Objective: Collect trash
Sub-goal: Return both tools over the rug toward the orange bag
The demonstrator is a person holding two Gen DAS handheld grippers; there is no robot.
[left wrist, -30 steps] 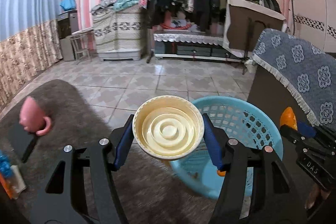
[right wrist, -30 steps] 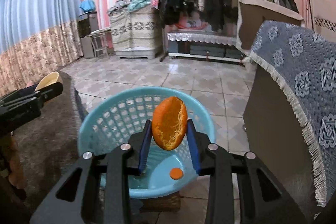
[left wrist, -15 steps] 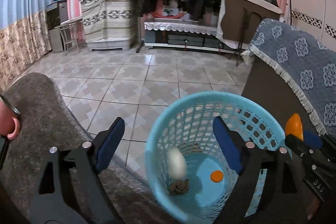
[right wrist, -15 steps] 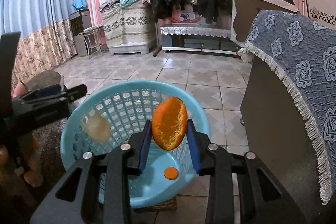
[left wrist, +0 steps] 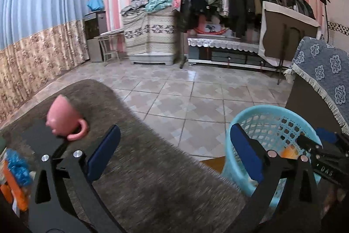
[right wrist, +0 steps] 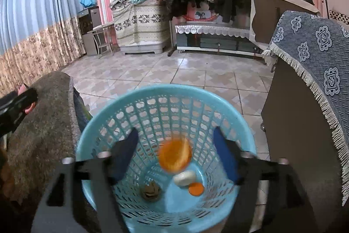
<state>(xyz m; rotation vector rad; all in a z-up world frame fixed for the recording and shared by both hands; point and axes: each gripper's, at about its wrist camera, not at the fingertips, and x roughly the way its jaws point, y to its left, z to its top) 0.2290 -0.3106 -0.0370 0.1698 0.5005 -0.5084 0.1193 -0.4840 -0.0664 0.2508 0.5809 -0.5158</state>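
- Your right claw (right wrist: 175, 153) has just opened, and the orange peel (right wrist: 174, 155) is out of it, inside the blue basket (right wrist: 168, 91).
- Your left claw (left wrist: 174, 156) has opened wide, empty; its cream lid (right wrist: 185, 177) now lies in the basket.

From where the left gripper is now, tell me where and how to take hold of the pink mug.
Grip the pink mug across its round body, coming from the near side along the grey-covered table. It leans with its handle towards the open left gripper, so turn the jaws to straddle the body and clear the loop.
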